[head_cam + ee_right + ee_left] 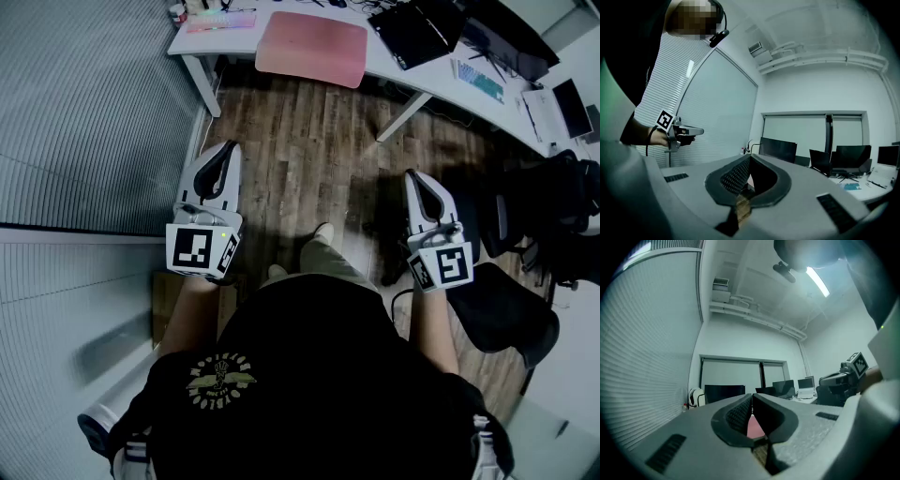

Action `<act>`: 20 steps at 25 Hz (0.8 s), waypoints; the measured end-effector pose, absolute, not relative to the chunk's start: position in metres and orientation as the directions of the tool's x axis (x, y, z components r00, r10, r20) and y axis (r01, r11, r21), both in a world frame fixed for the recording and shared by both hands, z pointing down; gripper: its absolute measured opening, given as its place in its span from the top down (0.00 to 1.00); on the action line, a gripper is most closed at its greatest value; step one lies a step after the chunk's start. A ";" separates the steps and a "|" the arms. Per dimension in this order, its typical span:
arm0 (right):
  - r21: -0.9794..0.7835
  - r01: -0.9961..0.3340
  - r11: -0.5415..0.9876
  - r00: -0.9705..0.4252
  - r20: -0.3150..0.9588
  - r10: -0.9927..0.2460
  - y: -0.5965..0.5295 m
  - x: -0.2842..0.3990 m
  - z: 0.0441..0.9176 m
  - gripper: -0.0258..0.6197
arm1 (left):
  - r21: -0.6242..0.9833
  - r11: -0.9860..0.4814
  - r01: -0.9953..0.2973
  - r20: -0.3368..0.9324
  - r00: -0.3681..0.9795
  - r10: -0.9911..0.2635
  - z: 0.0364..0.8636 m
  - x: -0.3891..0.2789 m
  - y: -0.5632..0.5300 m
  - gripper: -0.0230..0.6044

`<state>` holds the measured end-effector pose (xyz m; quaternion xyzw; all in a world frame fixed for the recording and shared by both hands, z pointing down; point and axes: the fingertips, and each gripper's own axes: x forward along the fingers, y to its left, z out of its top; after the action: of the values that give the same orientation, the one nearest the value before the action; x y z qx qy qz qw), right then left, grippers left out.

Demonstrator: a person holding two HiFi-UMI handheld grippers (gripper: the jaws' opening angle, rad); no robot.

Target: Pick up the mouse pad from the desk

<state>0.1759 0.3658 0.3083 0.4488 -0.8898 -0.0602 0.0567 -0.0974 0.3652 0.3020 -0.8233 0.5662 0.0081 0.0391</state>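
Note:
The pink mouse pad (311, 47) lies flat on the white desk (394, 67) at the top of the head view, its near edge by the desk's front edge. Both grippers are held level over the wooden floor, well short of the desk. My left gripper (227, 150) is shut with nothing in it; between its jaws a sliver of the pink mouse pad (754, 427) shows in the left gripper view. My right gripper (412, 176) is shut and empty too. In the right gripper view the jaws (750, 159) meet, and the left gripper (682, 132) shows off to the side.
A lit keyboard (220, 21) sits left of the pad, a black laptop (417, 33) and another keyboard (480, 80) to its right. Desk legs (204, 84) stand below. A black chair (506, 314) is at my right, a blind-covered glass wall (84, 112) at my left.

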 end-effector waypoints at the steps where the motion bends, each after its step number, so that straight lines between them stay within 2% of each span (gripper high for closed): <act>1: 0.160 -0.791 0.591 -0.591 0.047 -0.805 0.363 0.177 0.310 0.96 | -0.061 -0.362 -0.930 -0.052 0.365 -0.929 0.304 -0.094 0.363 0.94; 5: 0.150 -0.780 0.608 -0.607 0.053 -0.793 0.349 0.177 0.318 0.96 | -0.076 -0.369 -0.926 -0.039 0.373 -0.927 0.313 -0.087 0.351 0.94; 10: 0.043 -0.773 0.633 -0.631 0.037 -0.775 0.324 0.175 0.332 0.96 | -0.055 -0.348 -0.936 -0.037 0.350 -0.936 0.318 -0.087 0.328 0.94; 15: 0.086 -0.750 0.656 -0.656 0.033 -0.754 0.292 0.168 0.339 0.96 | -0.063 -0.350 -0.935 -0.044 0.353 -0.935 0.318 -0.080 0.298 0.94; 20: 0.047 -0.714 0.698 -0.699 -0.014 -0.715 0.257 0.168 0.337 0.96 | -0.039 -0.339 -0.940 -0.004 0.339 -0.941 0.331 -0.075 0.258 0.94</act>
<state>0.1676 0.2575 0.3367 0.3878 -0.9214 -0.0242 0.0027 -0.0752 0.2576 0.3312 -0.8181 0.5747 -0.0097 0.0173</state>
